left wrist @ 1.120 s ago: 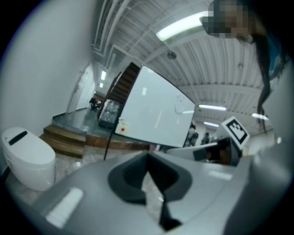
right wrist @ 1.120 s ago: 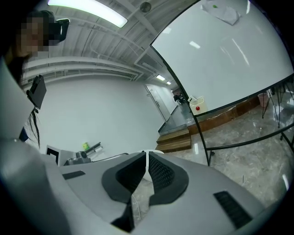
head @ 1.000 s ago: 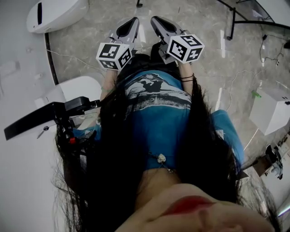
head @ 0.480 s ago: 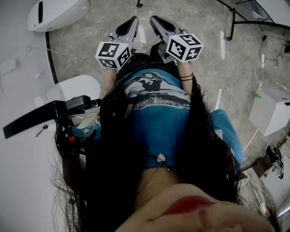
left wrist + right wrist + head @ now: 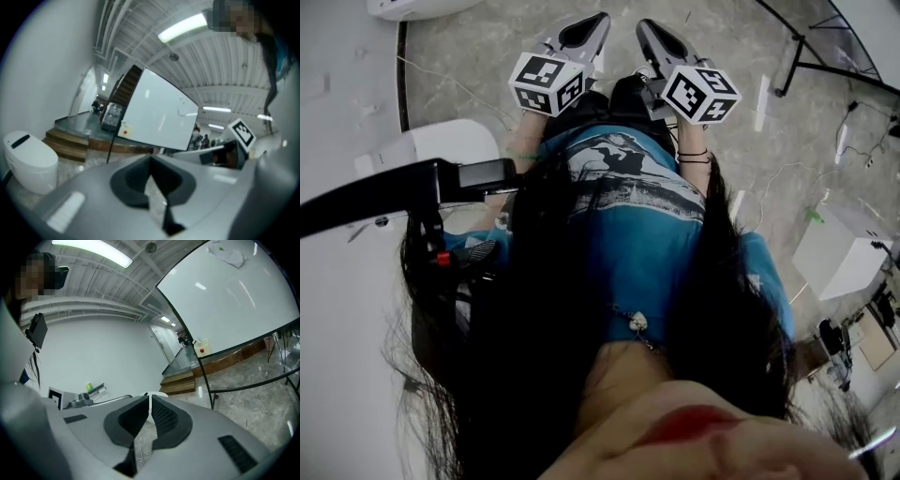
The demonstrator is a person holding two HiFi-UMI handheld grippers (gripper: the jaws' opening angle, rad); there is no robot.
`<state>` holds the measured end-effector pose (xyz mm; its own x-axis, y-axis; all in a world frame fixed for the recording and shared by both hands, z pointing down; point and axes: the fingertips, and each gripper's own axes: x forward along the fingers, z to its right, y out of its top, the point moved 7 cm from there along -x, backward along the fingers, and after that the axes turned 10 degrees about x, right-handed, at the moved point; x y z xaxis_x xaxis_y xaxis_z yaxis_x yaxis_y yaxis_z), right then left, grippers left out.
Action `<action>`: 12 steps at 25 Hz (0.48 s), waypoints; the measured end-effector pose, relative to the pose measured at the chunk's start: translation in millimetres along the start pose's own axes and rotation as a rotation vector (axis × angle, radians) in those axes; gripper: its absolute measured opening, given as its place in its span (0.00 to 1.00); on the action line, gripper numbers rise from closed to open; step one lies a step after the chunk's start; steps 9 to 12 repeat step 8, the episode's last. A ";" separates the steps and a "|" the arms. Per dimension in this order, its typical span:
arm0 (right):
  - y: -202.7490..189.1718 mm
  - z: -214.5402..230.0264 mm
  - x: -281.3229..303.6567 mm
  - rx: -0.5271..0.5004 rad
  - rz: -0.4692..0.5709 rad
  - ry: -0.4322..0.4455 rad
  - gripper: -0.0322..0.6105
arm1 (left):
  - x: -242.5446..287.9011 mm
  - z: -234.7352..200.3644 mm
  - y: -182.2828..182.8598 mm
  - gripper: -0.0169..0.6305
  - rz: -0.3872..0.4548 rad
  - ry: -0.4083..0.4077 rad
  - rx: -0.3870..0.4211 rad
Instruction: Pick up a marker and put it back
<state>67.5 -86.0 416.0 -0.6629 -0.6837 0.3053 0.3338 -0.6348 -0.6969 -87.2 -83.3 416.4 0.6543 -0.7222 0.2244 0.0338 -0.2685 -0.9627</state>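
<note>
Shift: both grippers sit higher and further right in the head view than a second ago; black arm at 9 o'clock has swung up.
Marker: none can be made out in any view, so I cannot tell where it is.
Left gripper: one, 12 o'clock, jaws together, empty.
Right gripper: one, 1 o'clock, jaws together, empty.
Marker cubes: two, one per gripper.
Whiteboard: one, beyond both.

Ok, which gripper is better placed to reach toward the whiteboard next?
Right, slightly. The left gripper and right gripper are both shut, empty and side by side, but the whiteboard and its stand lie on the right's side. No marker shows.
</note>
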 end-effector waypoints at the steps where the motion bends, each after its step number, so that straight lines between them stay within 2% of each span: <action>1: -2.1 -0.1 0.5 0.000 -0.005 0.001 0.09 | -1.5 -0.2 -1.6 0.01 -0.001 0.003 -0.003; 12: -10.9 -5.5 9.0 -0.009 -0.010 0.005 0.09 | -11.2 -8.9 -7.4 0.01 0.005 0.014 -0.001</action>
